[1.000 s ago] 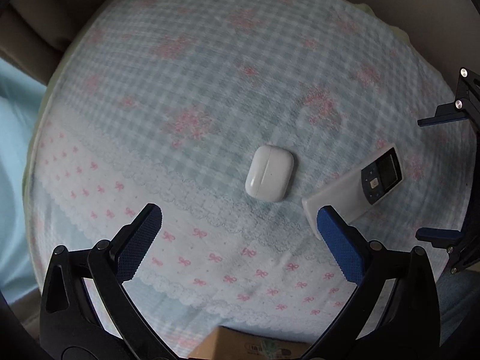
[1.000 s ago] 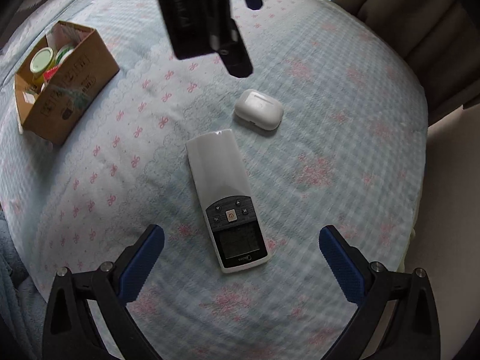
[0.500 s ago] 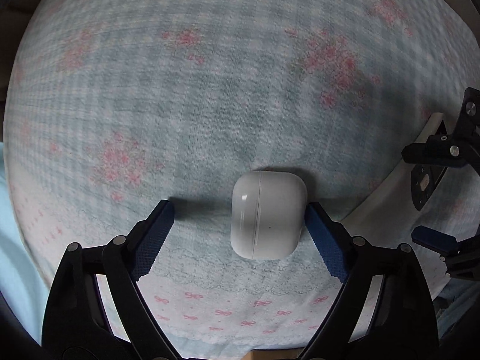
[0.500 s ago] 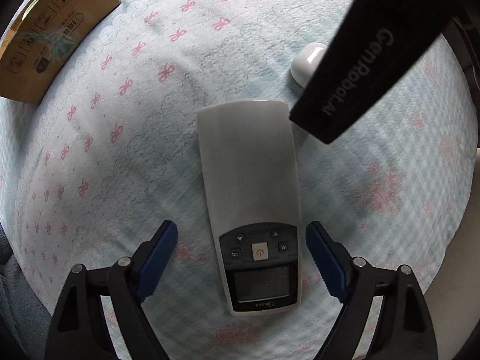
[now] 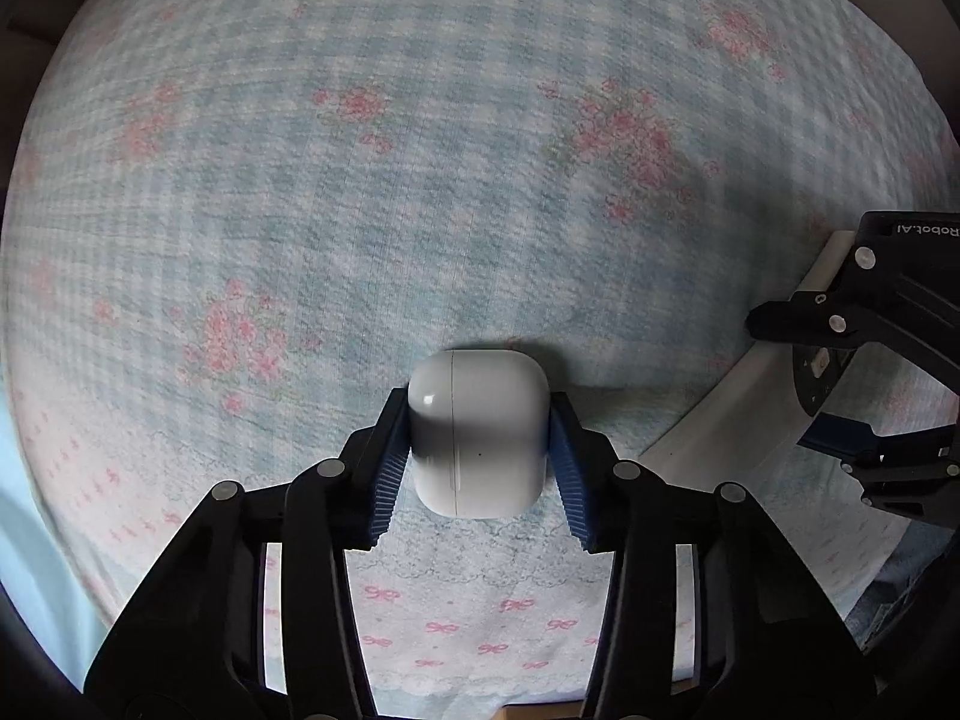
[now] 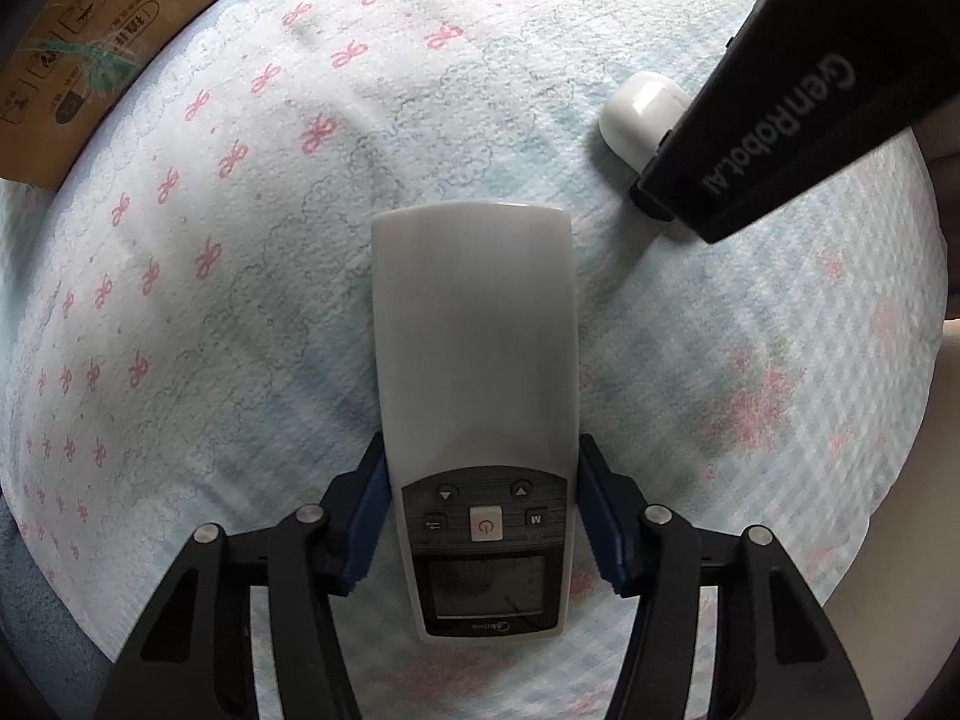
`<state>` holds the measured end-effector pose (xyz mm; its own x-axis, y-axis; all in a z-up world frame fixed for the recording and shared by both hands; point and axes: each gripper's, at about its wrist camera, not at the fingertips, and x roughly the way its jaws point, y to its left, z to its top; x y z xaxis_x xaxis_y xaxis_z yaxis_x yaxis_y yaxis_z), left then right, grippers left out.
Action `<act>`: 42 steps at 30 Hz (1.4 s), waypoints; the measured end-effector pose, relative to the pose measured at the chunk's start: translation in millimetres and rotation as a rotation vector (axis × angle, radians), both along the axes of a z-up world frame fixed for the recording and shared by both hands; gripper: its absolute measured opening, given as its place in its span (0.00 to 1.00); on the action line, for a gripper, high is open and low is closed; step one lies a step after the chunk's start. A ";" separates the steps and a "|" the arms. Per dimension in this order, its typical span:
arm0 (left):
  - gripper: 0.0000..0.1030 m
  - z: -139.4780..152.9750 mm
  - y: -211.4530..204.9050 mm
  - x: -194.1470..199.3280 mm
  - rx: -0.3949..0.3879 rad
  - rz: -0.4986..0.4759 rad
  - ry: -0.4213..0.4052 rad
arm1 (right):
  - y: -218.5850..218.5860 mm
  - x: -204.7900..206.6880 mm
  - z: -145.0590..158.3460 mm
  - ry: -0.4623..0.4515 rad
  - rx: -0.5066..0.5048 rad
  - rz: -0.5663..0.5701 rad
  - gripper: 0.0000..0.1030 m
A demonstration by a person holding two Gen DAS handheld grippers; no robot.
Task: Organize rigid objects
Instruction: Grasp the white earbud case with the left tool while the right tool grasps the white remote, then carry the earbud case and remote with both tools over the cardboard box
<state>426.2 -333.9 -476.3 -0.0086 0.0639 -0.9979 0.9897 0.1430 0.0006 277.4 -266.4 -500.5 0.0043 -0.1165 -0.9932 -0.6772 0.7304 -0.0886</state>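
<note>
The left tool (image 5: pixel 479 455) has just been closed on the earbud case (image 5: pixel 478 432), the right tool (image 6: pixel 483 519) on the remote (image 6: pixel 474 360). Both are gripped but lie on the bed (image 5: pixel 420 180), mid-cover, ready for lifting toward the box (image 6: pixel 78 54).

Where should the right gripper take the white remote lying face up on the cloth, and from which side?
From straight above, across the remote's narrow width at the button end. Its long edges are flat and parallel, and the right gripper already has its pads on them either side of the buttons, having just closed. It lies flat on the cloth, so the ends give less hold.
</note>
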 end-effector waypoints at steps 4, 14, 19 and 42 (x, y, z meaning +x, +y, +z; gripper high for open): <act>0.40 0.3 5.5 -1.3 -0.007 0.004 -0.002 | 8.7 -3.4 -3.4 -0.007 -0.010 -0.008 0.52; 0.40 17.3 39.5 -12.3 -0.034 0.051 0.002 | 1.0 -16.7 13.4 -0.022 -0.014 -0.043 0.52; 0.40 35.3 63.3 -9.5 -0.045 0.099 0.001 | 3.0 -33.0 16.2 -0.017 -0.021 -0.070 0.52; 0.40 170.3 152.2 -39.8 -0.214 0.362 -0.065 | 40.2 -88.2 152.6 -0.070 0.035 -0.230 0.52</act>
<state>386.4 -181.7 -306.0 0.0706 -0.1407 -0.9875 0.8745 0.4850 -0.0066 189.2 -226.1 -347.8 0.0503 -0.0874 -0.9949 -0.4859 0.8682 -0.1008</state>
